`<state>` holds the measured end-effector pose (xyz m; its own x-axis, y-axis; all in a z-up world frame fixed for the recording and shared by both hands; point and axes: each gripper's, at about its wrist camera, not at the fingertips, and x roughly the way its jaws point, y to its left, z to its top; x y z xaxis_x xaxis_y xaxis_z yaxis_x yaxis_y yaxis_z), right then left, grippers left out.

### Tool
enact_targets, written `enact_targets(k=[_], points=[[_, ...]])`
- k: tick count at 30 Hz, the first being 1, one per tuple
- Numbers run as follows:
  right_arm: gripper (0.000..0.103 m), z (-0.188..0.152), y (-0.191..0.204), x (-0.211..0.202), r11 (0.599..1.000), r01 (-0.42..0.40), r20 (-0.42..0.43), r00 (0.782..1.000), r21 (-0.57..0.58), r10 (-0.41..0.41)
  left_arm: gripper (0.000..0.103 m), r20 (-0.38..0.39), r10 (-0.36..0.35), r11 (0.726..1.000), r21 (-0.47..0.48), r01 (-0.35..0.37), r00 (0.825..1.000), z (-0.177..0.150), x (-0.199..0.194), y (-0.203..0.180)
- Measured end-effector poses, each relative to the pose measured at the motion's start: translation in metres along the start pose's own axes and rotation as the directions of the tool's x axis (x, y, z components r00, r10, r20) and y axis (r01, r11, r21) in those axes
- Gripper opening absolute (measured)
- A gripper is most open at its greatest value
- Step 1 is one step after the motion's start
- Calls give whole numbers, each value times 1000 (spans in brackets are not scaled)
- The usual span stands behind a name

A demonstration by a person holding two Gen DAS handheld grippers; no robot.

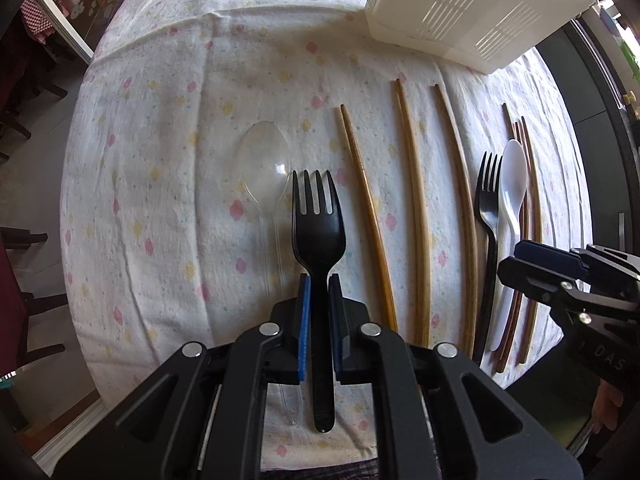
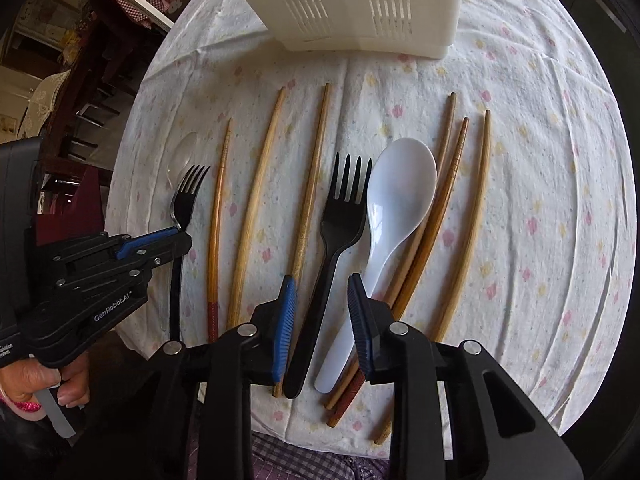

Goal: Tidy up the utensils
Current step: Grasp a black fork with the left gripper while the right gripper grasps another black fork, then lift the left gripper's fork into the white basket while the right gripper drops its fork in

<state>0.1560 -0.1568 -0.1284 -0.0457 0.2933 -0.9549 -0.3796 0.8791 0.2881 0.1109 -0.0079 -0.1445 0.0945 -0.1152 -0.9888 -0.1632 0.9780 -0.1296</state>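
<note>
My left gripper (image 1: 319,280) is shut on the handle of a black plastic fork (image 1: 318,224), tines pointing away; it also shows in the right wrist view (image 2: 186,200). A clear plastic spoon (image 1: 262,160) lies just left of it. My right gripper (image 2: 322,288) is open, its pads either side of a second black fork (image 2: 338,224) and a white spoon (image 2: 394,196) lying on the cloth. Several wooden chopsticks (image 2: 256,200) lie in a row between and beside them.
A white slotted utensil caddy (image 2: 360,4) stands at the far side of the table, also in the left wrist view (image 1: 472,12). The round table has a floral white cloth (image 1: 180,120). Dark chairs stand to the left beyond the table edge.
</note>
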Motion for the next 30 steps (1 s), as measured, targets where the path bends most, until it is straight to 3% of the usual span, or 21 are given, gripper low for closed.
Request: enact_targets(k=[3, 7, 12, 15, 18, 21, 23, 25, 27, 30], points=[[17, 8, 0, 10, 999, 41, -28, 999, 17, -41, 9, 0, -2, 1000, 9, 2, 1000, -2, 0, -5], [16, 11, 8, 14, 993, 121, -33, 992, -2, -121, 9, 4, -6, 1000, 21, 6, 1000, -2, 2, -9], [13, 7, 33, 21, 965, 250, 14, 968, -75, -250, 9, 17, -12, 1000, 27, 12, 1000, -4, 1, -12], [10, 4, 26, 15, 982, 186, 36, 982, -39, -184, 9, 42, -37, 999, 37, 36, 998, -6, -8, -13], [10, -1, 16, -11, 998, 63, 119, 991, -4, -62, 9, 124, -79, 995, 73, 70, 989, -8, -42, -19], [10, -7, 7, -49, 999, -53, 246, 968, 9, 49, 9, 258, -143, 985, 129, 113, 955, -6, -93, -29], [10, -10, 1, -77, 995, -102, 350, 932, 6, 94, 9, 368, -203, 975, 163, 151, 907, 2, -133, -34], [10, -13, -4, -104, 991, -137, 455, 882, -2, 123, 9, 503, -248, 965, 200, 168, 828, 14, -170, -42], [10, -14, -6, -126, 987, -157, 541, 829, -14, 140, 9, 639, -270, 960, 236, 151, 720, 28, -200, -49], [10, -14, -13, -148, 987, -160, 637, 758, -30, 142, 9, 793, -294, 955, 267, 131, 533, 57, -220, -63]])
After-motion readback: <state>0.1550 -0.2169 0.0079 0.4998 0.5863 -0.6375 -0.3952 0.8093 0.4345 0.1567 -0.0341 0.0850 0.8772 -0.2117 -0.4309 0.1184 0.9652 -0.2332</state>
